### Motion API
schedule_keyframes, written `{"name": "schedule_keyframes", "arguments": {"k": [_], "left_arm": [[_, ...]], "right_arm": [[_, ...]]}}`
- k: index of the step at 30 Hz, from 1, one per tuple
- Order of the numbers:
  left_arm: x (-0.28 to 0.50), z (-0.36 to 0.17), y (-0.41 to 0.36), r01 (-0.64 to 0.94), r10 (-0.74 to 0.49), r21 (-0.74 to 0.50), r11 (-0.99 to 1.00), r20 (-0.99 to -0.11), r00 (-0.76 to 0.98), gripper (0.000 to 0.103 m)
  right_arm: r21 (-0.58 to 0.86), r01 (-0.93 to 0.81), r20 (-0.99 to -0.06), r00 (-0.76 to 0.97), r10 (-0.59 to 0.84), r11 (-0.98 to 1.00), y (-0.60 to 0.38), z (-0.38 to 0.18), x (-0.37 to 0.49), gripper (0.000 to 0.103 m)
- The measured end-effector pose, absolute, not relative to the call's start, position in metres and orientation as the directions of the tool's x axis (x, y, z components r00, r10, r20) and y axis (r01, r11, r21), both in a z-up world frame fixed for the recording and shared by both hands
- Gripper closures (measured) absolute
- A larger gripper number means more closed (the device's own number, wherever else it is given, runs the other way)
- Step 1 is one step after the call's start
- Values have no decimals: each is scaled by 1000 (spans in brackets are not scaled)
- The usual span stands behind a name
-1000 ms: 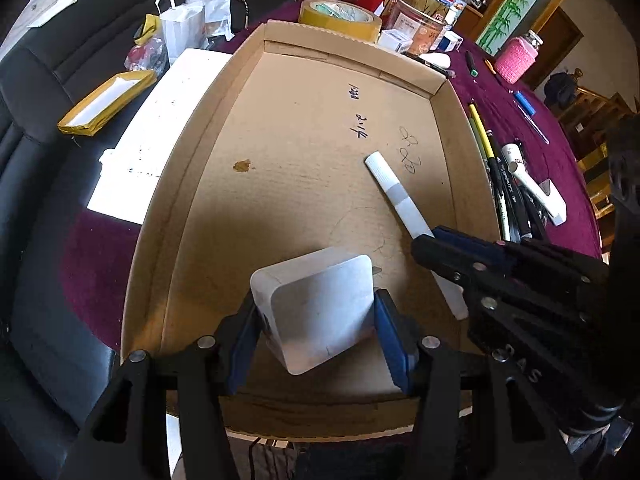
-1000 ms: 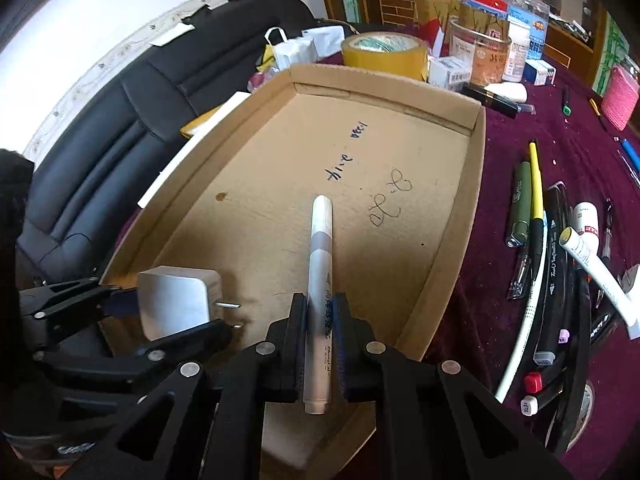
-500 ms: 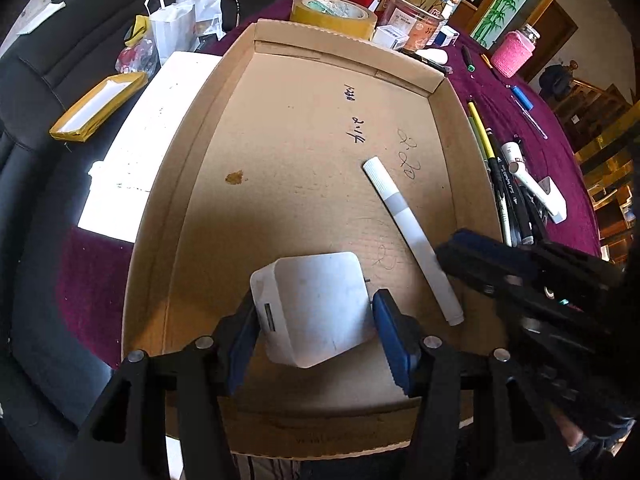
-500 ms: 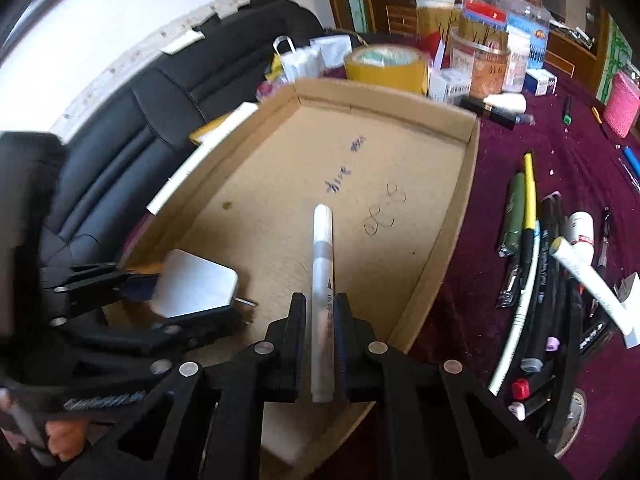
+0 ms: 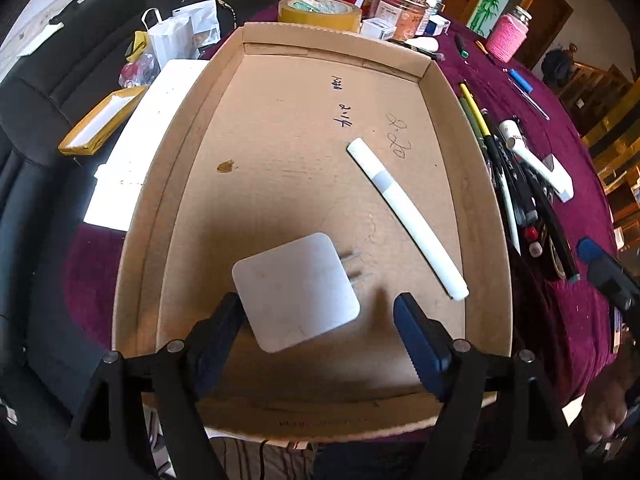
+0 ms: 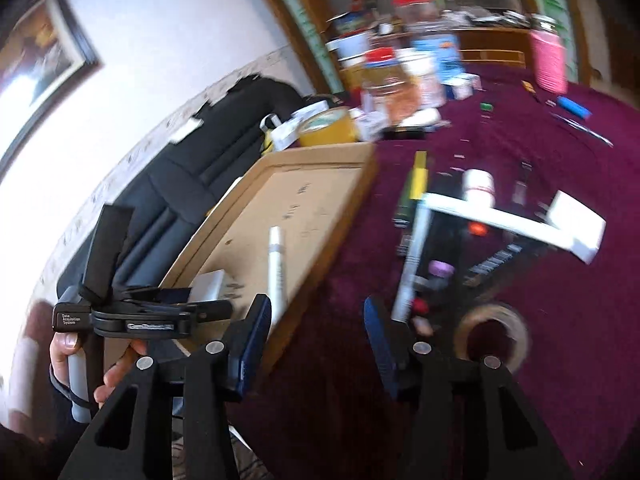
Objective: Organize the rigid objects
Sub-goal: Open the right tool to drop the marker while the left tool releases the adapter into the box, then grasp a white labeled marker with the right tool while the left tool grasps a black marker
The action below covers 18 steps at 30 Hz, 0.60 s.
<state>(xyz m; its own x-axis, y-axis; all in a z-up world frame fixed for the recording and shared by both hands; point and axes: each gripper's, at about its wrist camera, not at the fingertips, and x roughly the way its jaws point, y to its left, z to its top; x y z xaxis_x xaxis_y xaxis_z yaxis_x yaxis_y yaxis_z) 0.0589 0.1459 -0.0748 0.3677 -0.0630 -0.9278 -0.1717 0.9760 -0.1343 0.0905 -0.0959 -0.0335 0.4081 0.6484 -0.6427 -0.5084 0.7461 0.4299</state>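
Observation:
A white plug adapter (image 5: pixel 298 290) lies flat in the cardboard tray (image 5: pixel 468 120), its prongs pointing right. My left gripper (image 5: pixel 320 334) is open around its near end; the right finger stands clear of it. A white marker (image 5: pixel 404 212) lies loose in the tray, also in the right wrist view (image 6: pixel 276 268). My right gripper (image 6: pixel 316 336) is open and empty above the tray's right rim (image 6: pixel 336 220) and the purple cloth. The adapter shows edge-on in the right wrist view (image 6: pixel 210 284).
Several pens and markers (image 5: pixel 516 184) lie on the purple cloth right of the tray, with a white tube (image 6: pixel 504 216) and a tape ring (image 6: pixel 492 332). A yellow tape roll (image 5: pixel 320 10), jars and boxes stand behind the tray. A black chair (image 5: pixel 36 92) is at left.
My left gripper opened and let the adapter lie flat. My right gripper opened, left the marker in the tray and swung right and up toward the pens.

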Motion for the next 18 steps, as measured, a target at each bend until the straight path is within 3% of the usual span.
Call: {"name": "schedule_keyframes", "arguments": {"k": [8,13,18], "left_arm": [[43,-40,121,-123,-61,-128,984,-894,444,26],[39,-19,72,-3,-181,-218,976,-818,546,16],[58,-20,26,53,-244,-256,965,-807,538,16]], "right_arm": [[462,-376,-650,473,595,803,-160,-49,99,51],[478,-305,-674,474,567,824,-183,-63,103,51],[467,-230,-712,476,517,854,-199,-73,108,51]]}}
